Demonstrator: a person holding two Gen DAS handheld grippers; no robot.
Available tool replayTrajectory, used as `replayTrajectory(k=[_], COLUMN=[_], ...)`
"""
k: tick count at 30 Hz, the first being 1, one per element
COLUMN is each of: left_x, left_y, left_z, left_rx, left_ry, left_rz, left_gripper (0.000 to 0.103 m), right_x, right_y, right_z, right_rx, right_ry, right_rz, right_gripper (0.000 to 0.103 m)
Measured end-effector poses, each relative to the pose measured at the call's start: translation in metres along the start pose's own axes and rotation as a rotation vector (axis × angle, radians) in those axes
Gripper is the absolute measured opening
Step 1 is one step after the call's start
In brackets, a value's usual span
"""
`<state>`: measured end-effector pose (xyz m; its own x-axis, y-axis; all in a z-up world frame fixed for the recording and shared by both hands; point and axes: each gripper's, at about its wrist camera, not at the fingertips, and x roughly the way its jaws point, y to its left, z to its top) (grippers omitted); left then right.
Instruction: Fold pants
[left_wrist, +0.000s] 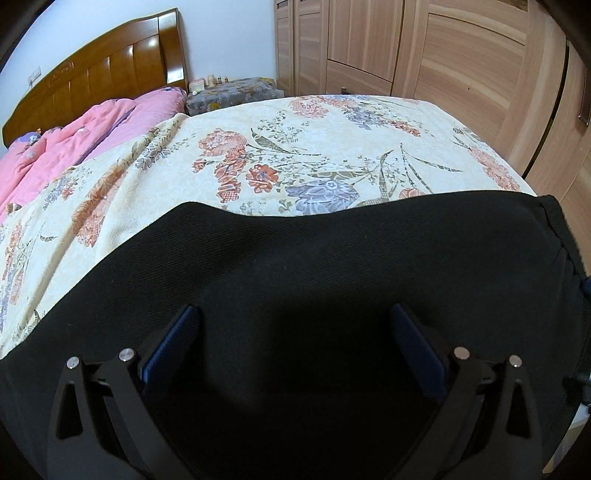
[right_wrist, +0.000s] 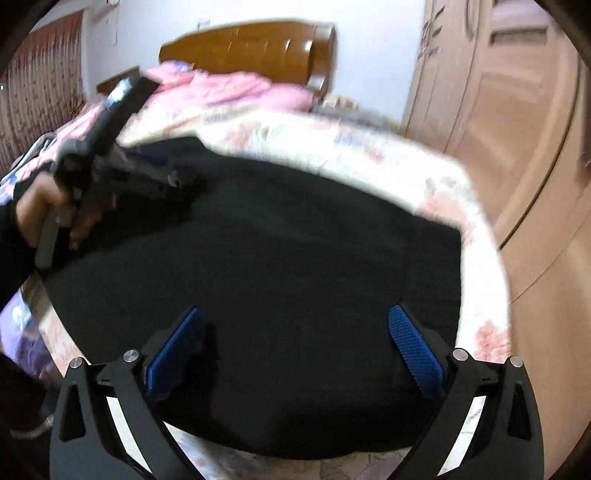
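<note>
Hovering low over black fabric, the left tool (left_wrist: 293, 345) has its two blue-padded fingers (left_wrist: 173, 343) spread wide apart, nothing between them. Beneath and ahead of it lie the black pants (left_wrist: 314, 258), spread flat across the foot of the bed, their far edge running in a shallow curve and one seamed end reaching the right side of the left wrist view. Beyond that edge the floral bedspread (left_wrist: 295, 140) covers the bed up to a rumpled pink quilt (left_wrist: 92, 129) at the wooden headboard (left_wrist: 103, 74). A cloth-covered nightstand (left_wrist: 231, 92) with small bottles stands just beside the headboard, and wooden wardrobe doors (left_wrist: 443, 55) line the far side.

The right tool (right_wrist: 295, 343) is likewise spread wide, blue pads (right_wrist: 415, 347) well apart, gripping nothing, poised above the same pants (right_wrist: 277, 258). Its view is motion-blurred. At upper left there, the left hand (right_wrist: 44, 206) grips the handle of the other tool (right_wrist: 173, 179), whose tip sits over the far corner of the pants. Whether it touches the cloth cannot be told.
</note>
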<state>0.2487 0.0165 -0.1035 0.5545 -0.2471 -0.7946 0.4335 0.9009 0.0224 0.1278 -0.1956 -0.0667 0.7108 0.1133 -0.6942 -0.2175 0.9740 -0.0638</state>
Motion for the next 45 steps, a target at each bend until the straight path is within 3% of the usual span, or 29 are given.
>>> replayTrajectory(k=[3,6,9,18,23,27,30,35,37,39,42,45], left_x=[0.000,0.000,0.000,0.000,0.001,0.001,0.001,0.001,-0.002,-0.016,-0.056,-0.080], left_y=[0.000,0.000,0.000,0.000,0.000,0.000,0.000,0.000,0.000,0.010,0.052,0.113], left_z=[0.000,0.000,0.000,0.000,0.000,0.000,0.000,0.001,0.000,-0.006,-0.027,-0.058], left_rx=[0.000,0.000,-0.001,0.000,0.000,0.000,-0.001,-0.003,0.005,-0.024,-0.098,-0.195], left_ry=[0.000,-0.001,-0.001,-0.001,-0.002,-0.002,-0.002,-0.002,0.004,0.000,-0.070,-0.069], left_rz=[0.000,-0.002,-0.001,-0.001,-0.001,0.000,-0.002,-0.007,-0.012,0.004,0.027,0.169], left_gripper=[0.102,0.102,0.102,0.102,0.102,0.102,0.102,0.102,0.102,0.101,0.101,0.101], right_x=[-0.003,0.020,0.017,0.010,0.005,0.002,0.033,0.106,0.103,0.099,0.092,0.088], right_y=[0.032,0.060,0.043,0.039,0.032,0.012,0.005,-0.008,-0.013,-0.016,-0.031,-0.034], right_z=[0.000,-0.012,-0.028,-0.035,-0.015,0.031,0.061,0.063,0.058,0.055,0.050,0.052], right_rx=[-0.037,-0.135,-0.070,-0.162,-0.158,-0.014,-0.001,0.022,0.045,0.046,0.086,0.118], right_ry=[-0.025,0.051,0.009,0.038,0.138,0.005,0.020,0.189,0.152,0.178,0.212,0.253], right_rz=[0.101,0.079,0.140,0.097,0.065,0.076,-0.023,-0.105,-0.083,-0.091,-0.094,-0.139], right_gripper=[0.098,0.098,0.098,0.098,0.098,0.098,0.098,0.098,0.099,0.099,0.099,0.098])
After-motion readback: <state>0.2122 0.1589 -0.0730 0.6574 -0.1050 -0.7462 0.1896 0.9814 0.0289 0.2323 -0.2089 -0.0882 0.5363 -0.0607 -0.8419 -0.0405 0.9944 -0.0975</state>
